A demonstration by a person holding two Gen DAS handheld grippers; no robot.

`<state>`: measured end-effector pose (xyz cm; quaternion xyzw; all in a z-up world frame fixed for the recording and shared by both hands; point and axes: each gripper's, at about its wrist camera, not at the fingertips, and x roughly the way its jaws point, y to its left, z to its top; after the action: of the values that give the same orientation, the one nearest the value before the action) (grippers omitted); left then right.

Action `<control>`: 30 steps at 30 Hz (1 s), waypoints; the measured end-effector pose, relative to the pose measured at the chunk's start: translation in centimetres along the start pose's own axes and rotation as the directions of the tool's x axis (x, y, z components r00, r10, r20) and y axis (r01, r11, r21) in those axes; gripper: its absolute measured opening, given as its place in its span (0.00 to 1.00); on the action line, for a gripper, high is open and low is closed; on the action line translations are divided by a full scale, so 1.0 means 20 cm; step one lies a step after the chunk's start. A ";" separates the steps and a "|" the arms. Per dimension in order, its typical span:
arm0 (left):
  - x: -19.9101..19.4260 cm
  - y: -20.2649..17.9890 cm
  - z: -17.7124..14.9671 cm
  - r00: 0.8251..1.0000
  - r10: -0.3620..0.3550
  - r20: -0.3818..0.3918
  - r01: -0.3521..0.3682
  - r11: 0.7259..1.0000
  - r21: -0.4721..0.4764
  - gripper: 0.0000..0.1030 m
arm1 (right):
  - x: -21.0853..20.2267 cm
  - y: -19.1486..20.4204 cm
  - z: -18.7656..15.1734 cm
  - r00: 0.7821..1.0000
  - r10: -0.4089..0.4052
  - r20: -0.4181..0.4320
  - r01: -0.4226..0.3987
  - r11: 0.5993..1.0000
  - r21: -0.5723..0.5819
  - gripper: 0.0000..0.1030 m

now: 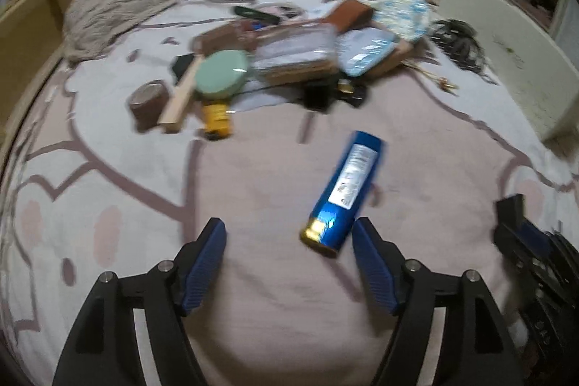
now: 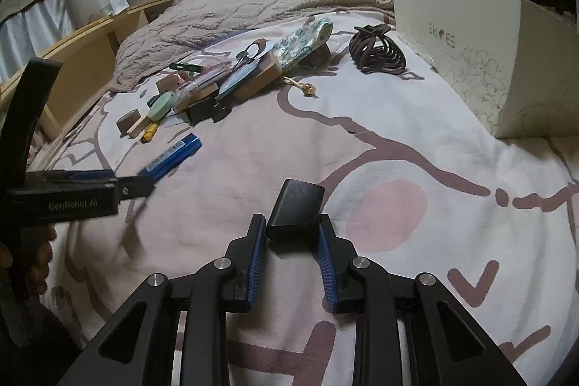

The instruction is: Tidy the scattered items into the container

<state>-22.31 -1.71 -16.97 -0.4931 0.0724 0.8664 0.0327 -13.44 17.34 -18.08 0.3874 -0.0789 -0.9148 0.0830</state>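
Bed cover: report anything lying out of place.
A blue tube with a gold cap lies alone on the pink cover, apart from the heaped clutter; none of it is in the white shoebox.

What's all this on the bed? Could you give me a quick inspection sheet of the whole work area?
Surface: bedspread with a pink cartoon print.
Job's things: blue tube lying loose; black case; white shoe box, the likely container.
Clutter: pile with a green round tin, tape roll, brown hair claw.
Grippers: left gripper open around the tube's cap end; right gripper shut on the case.
Cables: nothing seen.
Surroundings: beige blanket, wooden bed frame.
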 end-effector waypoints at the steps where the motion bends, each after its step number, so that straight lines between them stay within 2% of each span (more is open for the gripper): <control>1: 0.00 0.02 0.00 1.000 0.027 0.004 -0.027 1.000 -0.003 0.71 | 0.00 0.00 0.00 1.000 -0.012 0.005 0.012 1.000 -0.003 0.27; 3: 0.01 0.05 0.01 0.997 0.070 0.011 -0.070 0.997 -0.012 0.71 | -0.01 0.01 -0.01 0.999 -0.030 0.015 0.030 1.000 -0.007 0.28; 7: 0.04 0.10 0.03 0.995 0.104 0.003 -0.104 0.994 -0.028 0.75 | -0.02 0.01 -0.02 0.999 -0.048 0.025 0.049 0.999 -0.011 0.35; 9: 0.05 0.11 0.03 0.993 0.116 0.005 -0.116 0.993 -0.032 0.76 | -0.02 0.01 -0.02 0.998 -0.052 0.028 0.053 0.999 -0.010 0.45; 11: 0.06 0.12 0.04 0.991 0.131 0.007 -0.130 0.991 -0.036 0.78 | -0.04 0.01 -0.02 0.997 -0.069 0.036 0.069 0.998 -0.009 0.50; 16: 0.09 0.15 0.07 0.986 0.168 0.004 -0.167 0.984 -0.067 0.79 | -0.06 -0.01 -0.04 0.995 -0.095 0.043 0.094 0.995 0.027 0.50; 21: 0.08 0.17 0.07 0.988 0.154 -0.005 -0.154 0.983 -0.097 0.79 | -0.06 -0.02 -0.02 0.993 -0.117 0.022 0.116 0.993 0.021 0.50; 23: 0.07 0.16 0.05 0.992 0.123 -0.001 -0.122 0.989 -0.088 0.79 | -0.06 -0.04 -0.01 0.991 -0.129 0.021 0.128 0.991 0.024 0.50; 27: 0.01 0.11 0.03 1.000 -0.019 0.023 0.021 0.996 -0.092 0.81 | -0.06 -0.04 -0.03 0.992 -0.127 0.028 0.126 0.992 0.022 0.50; 29: 0.01 0.08 0.04 0.997 -0.076 0.032 0.079 0.992 -0.101 0.89 | -0.06 -0.03 -0.03 0.990 -0.134 0.032 0.134 0.991 0.013 0.50; 30: 0.01 0.06 0.05 0.995 -0.090 0.033 0.093 0.990 -0.107 0.89 | -0.06 -0.03 -0.03 0.990 -0.136 0.031 0.135 0.991 0.010 0.51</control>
<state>-23.48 -2.80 -16.58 -0.4847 0.0020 0.8735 0.0467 -12.26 18.13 -17.72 0.3775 -0.0574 -0.9241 0.0178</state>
